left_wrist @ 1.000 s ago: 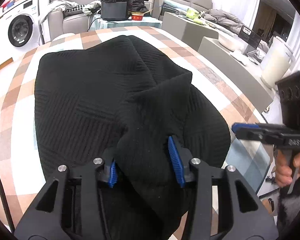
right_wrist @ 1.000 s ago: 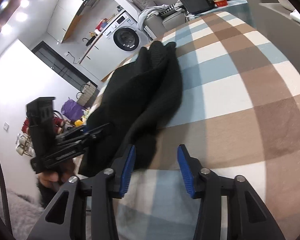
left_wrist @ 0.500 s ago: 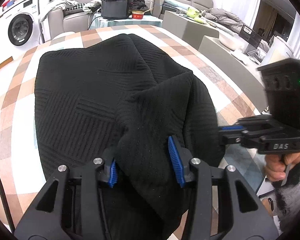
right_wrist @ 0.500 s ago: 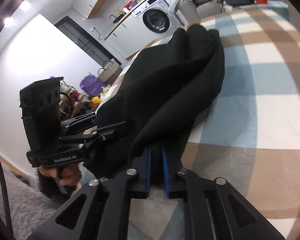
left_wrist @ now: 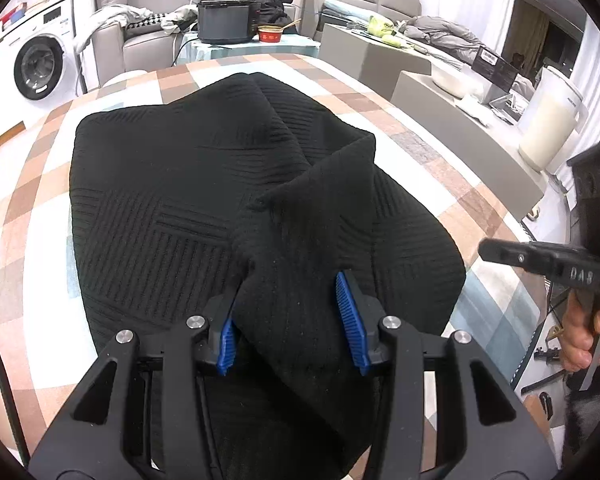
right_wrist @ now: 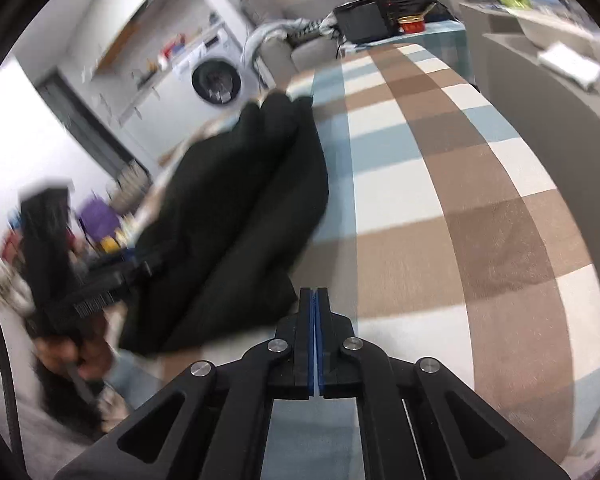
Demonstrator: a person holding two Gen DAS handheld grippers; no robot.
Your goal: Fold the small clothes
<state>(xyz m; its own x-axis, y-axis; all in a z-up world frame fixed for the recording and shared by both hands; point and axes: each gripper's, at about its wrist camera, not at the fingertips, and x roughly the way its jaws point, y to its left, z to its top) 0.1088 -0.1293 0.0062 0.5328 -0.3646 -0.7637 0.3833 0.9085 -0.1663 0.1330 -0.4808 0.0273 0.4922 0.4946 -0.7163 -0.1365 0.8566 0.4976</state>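
Observation:
A black ribbed knit garment (left_wrist: pixel 172 200) lies rumpled on the checked tablecloth (left_wrist: pixel 440 176). A thick fold of it runs toward me, and my left gripper (left_wrist: pixel 288 320) is shut on that fold between its blue pads. To the right, in a person's hand, my right gripper (left_wrist: pixel 486 248) hovers just off the garment's right edge without touching it. In the right wrist view, my right gripper (right_wrist: pixel 313 292) is shut, pad against pad, with nothing between. The garment (right_wrist: pixel 236 220) lies just left of its tips. The left gripper (right_wrist: pixel 140 268) appears blurred at the garment's far side.
Beyond the table's far edge stand a washing machine (left_wrist: pixel 36 68), a sofa (left_wrist: pixel 140 36), and a small table with a black cooker (left_wrist: pixel 224 20) and a red bowl (left_wrist: pixel 270 34). Grey counters (left_wrist: pixel 452 120) and a white jug (left_wrist: pixel 548 124) line the right side.
The right gripper's jaws went from apart to fully shut. It came in at the garment's right edge, then drew back off it. The left gripper and its fold stayed put.

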